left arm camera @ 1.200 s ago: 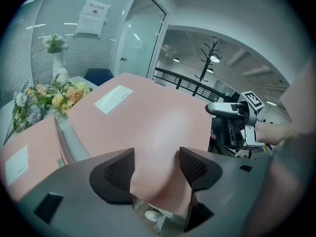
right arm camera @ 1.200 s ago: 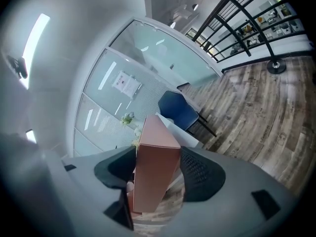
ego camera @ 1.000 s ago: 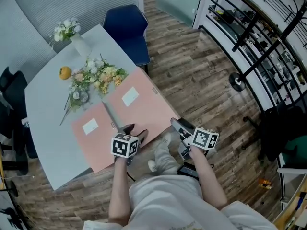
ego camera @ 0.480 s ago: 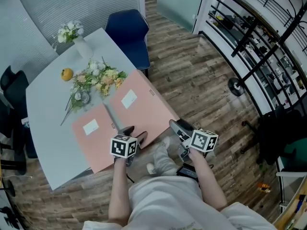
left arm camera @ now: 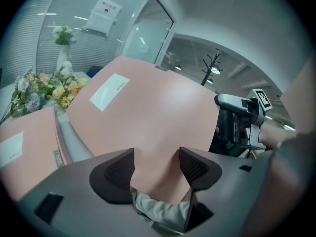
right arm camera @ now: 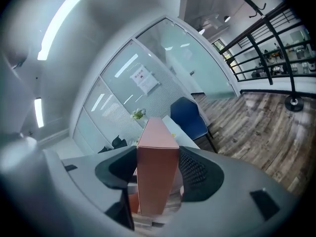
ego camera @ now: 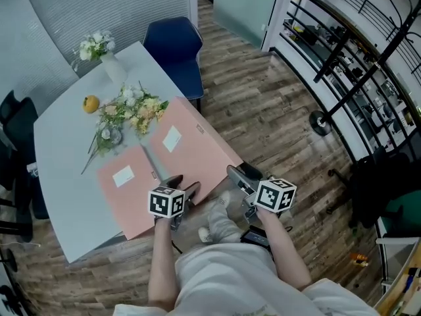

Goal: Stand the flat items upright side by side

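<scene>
Two flat pink folders with white labels are on the pale table (ego camera: 66, 150). The left folder (ego camera: 128, 189) lies flat. The right folder (ego camera: 187, 147) is tilted, its near right edge raised off the table's corner. My right gripper (ego camera: 238, 174) is shut on that edge, and the right gripper view shows the folder (right arm camera: 157, 167) edge-on between the pads. My left gripper (ego camera: 183, 184) stands open at the folder's near edge. In the left gripper view the broad pink face (left arm camera: 148, 117) fills the space beyond the jaws, which hold nothing.
Loose flowers (ego camera: 128, 110), an orange (ego camera: 91, 103) and a vase of white flowers (ego camera: 99, 48) occupy the table's far half. A blue chair (ego camera: 174, 45) stands behind the table and a black chair (ego camera: 13, 120) at its left. A black railing (ego camera: 355, 64) runs along the right.
The right folder's near edge has come up a little with my right gripper, which shifted slightly left. My left gripper stays open at the near edge.
</scene>
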